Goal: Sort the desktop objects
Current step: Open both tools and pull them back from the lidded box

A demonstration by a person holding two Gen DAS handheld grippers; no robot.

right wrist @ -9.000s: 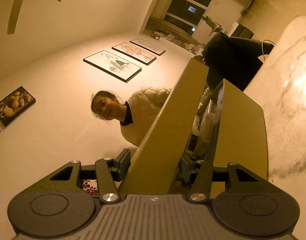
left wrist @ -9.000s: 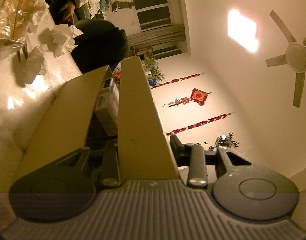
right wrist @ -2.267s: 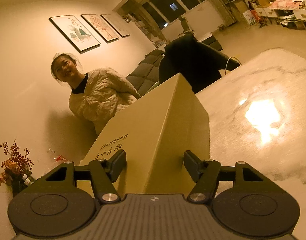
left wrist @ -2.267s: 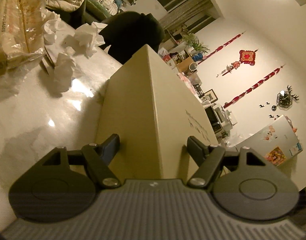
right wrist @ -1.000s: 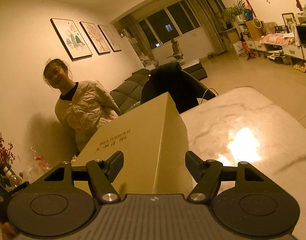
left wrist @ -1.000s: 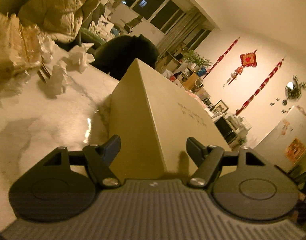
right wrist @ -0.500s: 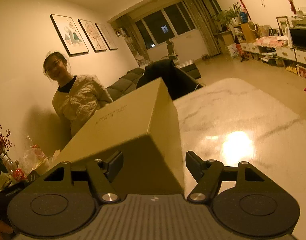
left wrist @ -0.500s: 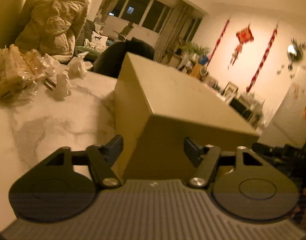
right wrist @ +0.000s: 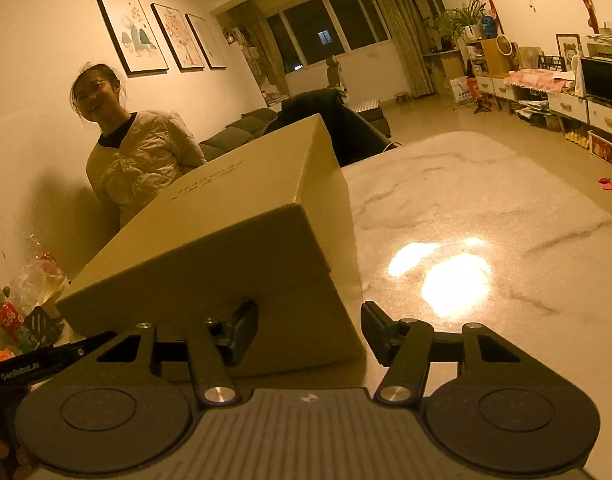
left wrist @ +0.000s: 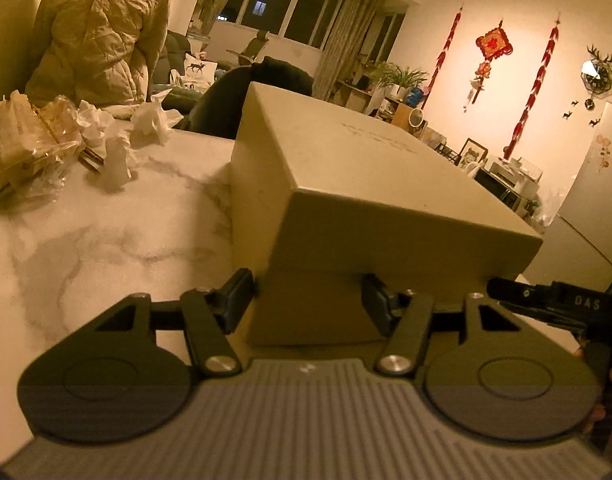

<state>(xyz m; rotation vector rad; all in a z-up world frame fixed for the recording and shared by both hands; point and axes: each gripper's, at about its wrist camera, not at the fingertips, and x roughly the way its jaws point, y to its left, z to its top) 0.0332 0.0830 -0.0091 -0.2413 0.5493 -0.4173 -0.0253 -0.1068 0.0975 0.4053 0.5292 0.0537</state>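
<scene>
Your left gripper and right gripper each straddle a near bottom corner of the lidded box. Both sets of jaws have just been closing, yet gaps show at the pads: apart, nothing clamped. Compared with a second ago, the box stands flat on the marble table, directly ahead of both grippers. Likely set down; release looks complete.

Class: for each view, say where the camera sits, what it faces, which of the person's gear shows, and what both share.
Left wrist: on left gripper, facing the box's near corner, between jaws that have just been closing.
Right wrist: on right gripper, facing its other near corner, likewise.
Shared: box, marble table, bystander.
</scene>
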